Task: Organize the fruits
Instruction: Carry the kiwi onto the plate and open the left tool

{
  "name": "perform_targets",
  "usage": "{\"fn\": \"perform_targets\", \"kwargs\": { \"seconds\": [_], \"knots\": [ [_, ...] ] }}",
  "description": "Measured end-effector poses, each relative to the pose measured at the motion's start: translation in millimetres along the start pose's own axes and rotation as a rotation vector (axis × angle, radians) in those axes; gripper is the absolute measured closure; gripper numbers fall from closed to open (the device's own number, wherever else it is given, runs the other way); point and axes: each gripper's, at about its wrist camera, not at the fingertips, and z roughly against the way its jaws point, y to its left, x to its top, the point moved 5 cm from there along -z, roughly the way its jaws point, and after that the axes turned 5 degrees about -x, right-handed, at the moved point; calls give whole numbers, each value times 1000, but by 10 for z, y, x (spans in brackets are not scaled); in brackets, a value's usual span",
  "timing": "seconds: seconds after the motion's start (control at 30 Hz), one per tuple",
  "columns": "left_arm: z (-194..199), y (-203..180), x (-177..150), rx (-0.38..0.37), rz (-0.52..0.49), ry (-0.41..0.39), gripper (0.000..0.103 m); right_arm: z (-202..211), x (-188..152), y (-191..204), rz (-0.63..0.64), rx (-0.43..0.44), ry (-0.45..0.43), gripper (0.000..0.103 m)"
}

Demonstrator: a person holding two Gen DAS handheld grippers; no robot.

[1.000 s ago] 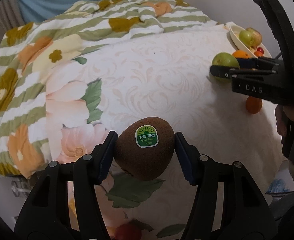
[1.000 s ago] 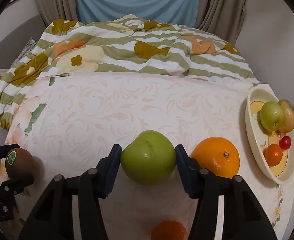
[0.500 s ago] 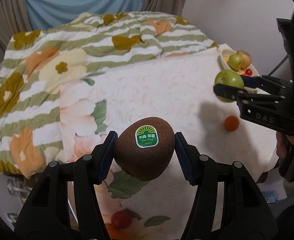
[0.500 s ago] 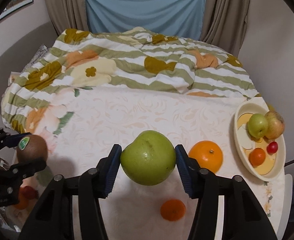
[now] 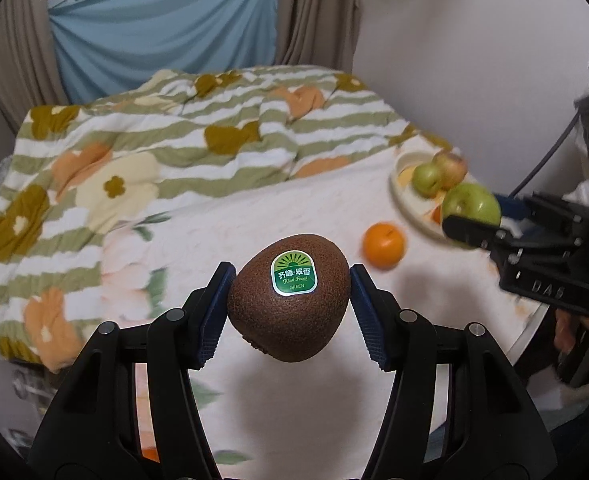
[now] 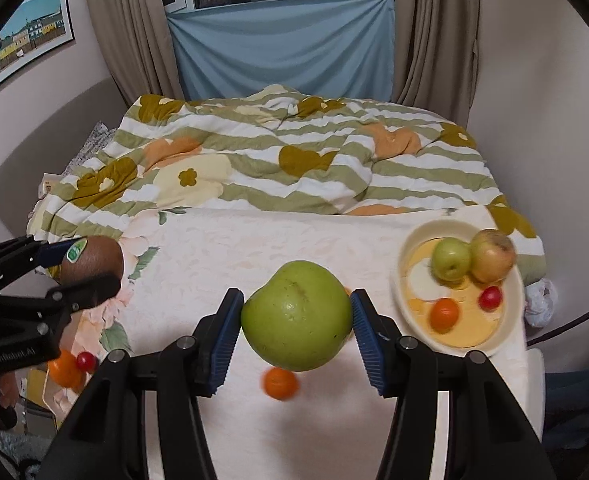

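My left gripper (image 5: 290, 304) is shut on a brown kiwi (image 5: 290, 312) with a green sticker, held high above the cloth-covered table (image 5: 230, 224). My right gripper (image 6: 296, 316) is shut on a large green apple (image 6: 296, 316), also raised above the table. In the left wrist view the right gripper (image 5: 470, 216) with the apple (image 5: 470, 204) hangs at the right, near the cream fruit bowl (image 5: 404, 200). In the right wrist view the left gripper (image 6: 86, 268) with the kiwi (image 6: 94, 262) is at the far left. The bowl (image 6: 404, 304) holds a green apple, a reddish apple, a small orange and a red cherry tomato.
An orange (image 5: 382, 244) lies on the table left of the bowl. A small orange (image 6: 280, 384) lies below my right gripper. Another orange (image 6: 66, 368) and a red cherry tomato (image 6: 86, 360) sit at the lower left. A striped floral duvet (image 6: 286, 164) covers the bed behind.
Both grippers have risen well above the table with their fruit, so more of the room shows. The right gripper's apple has come closer to the bowl in the left wrist view.
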Motion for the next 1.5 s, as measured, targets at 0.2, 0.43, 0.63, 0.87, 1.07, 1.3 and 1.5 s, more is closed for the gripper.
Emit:
{"fn": "perform_targets", "kwargs": {
  "seconds": [0.2, 0.43, 0.63, 0.87, 1.07, 1.3, 1.5],
  "knots": [
    [-164, -539, 206, 1, 21, -30, 38, 143, 35, -568, 19, -2, -34, 52],
    [-555, -1164, 462, -13, 34, -35, 38, 141, 56, -1279, 29, 5, -49, 52],
    [-1012, -1514, 645, -41, 49, -8, 38, 16, 41, -1758, 32, 4, -26, 52],
    [-1563, -1699, 811, -61, 26, 45, 38, -260, -52, -2090, -12, 10, 31, 52],
    [-2005, -1710, 820, -73, -13, 128, 38, -446, -177, -2230, -70, 2, 77, 52],
    [-2415, -1669, 740, -88, -33, 210, 38, -615, -305, -2315, -134, -14, 122, 52],
    [-2526, -1655, 718, -105, -44, 221, 36, -687, -335, -2325, -162, -16, 140, 52]
  ]
}}
